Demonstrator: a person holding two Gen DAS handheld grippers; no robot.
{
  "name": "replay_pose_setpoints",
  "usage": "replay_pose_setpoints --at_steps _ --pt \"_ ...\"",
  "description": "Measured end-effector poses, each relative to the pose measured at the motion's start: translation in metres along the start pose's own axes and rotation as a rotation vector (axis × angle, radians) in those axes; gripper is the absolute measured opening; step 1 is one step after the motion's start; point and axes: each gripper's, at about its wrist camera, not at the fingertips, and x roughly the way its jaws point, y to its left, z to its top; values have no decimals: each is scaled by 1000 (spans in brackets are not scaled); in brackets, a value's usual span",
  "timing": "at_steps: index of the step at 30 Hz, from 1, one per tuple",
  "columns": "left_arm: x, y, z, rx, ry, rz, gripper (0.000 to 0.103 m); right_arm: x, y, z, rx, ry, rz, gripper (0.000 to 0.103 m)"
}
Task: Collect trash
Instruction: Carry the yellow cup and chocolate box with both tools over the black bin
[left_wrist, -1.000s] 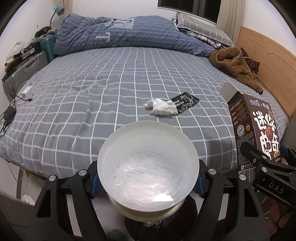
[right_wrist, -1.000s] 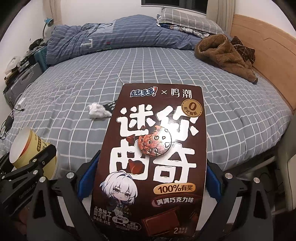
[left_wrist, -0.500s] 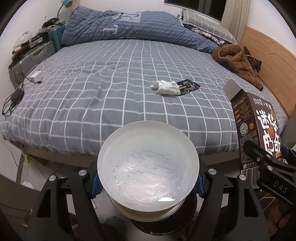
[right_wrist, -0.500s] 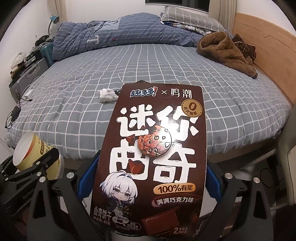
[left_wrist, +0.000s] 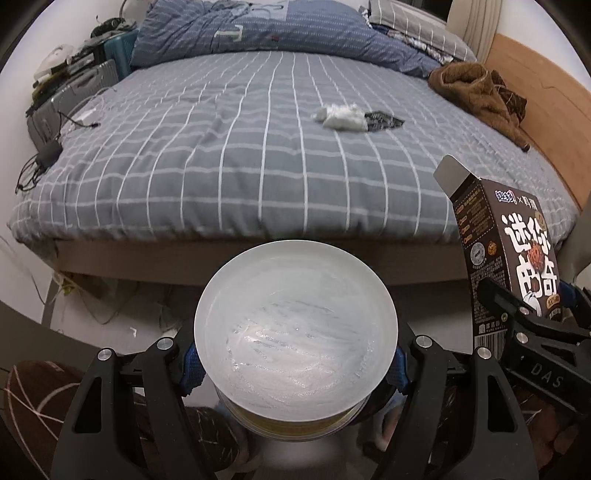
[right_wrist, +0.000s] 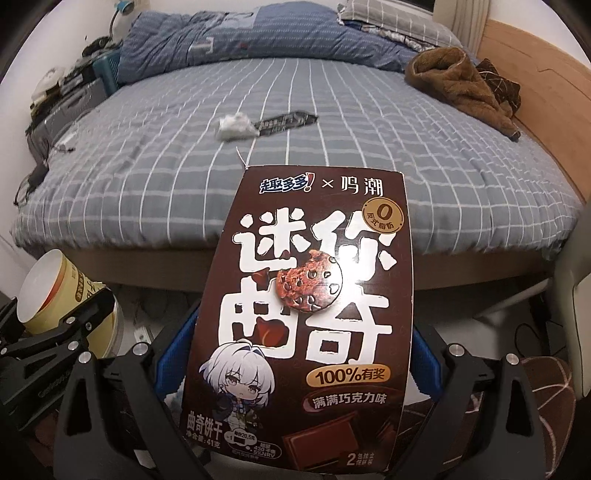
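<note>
My left gripper (left_wrist: 295, 369) is shut on an empty white paper cup (left_wrist: 295, 328), its open mouth facing the camera. The cup also shows in the right wrist view (right_wrist: 59, 291), yellow-sided, at the lower left. My right gripper (right_wrist: 291, 365) is shut on a brown cookie box (right_wrist: 306, 306), held upright; the box shows in the left wrist view (left_wrist: 509, 251) at the right with its top flap open. A crumpled white tissue (left_wrist: 341, 116) and a black wrapper (left_wrist: 382, 121) lie on the grey checked bed (left_wrist: 221, 155). Both grippers are off the bed, in front of its near edge.
A brown garment (left_wrist: 476, 96) lies at the bed's far right by the wooden headboard (left_wrist: 546, 99). A folded blue duvet (left_wrist: 258, 29) and pillows lie at the back. Cables and a charger (left_wrist: 48, 155) hang at the left edge. Clutter stands beside the bed on the left.
Both grippers have pulled back and down from the bed with the cup and box. The bed's near edge and the floor beneath now show.
</note>
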Motion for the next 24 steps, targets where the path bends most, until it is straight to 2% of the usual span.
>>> replay_pose_setpoints --at_steps 9,14,24 --pt "39 4 -22 14 65 2 73 45 16 -27 -46 99 8 92" --pt "54 8 -22 5 95 -10 73 77 18 -39 -38 175 27 92" --pt "69 31 -27 -37 126 30 73 103 47 -35 -60 214 80 93"
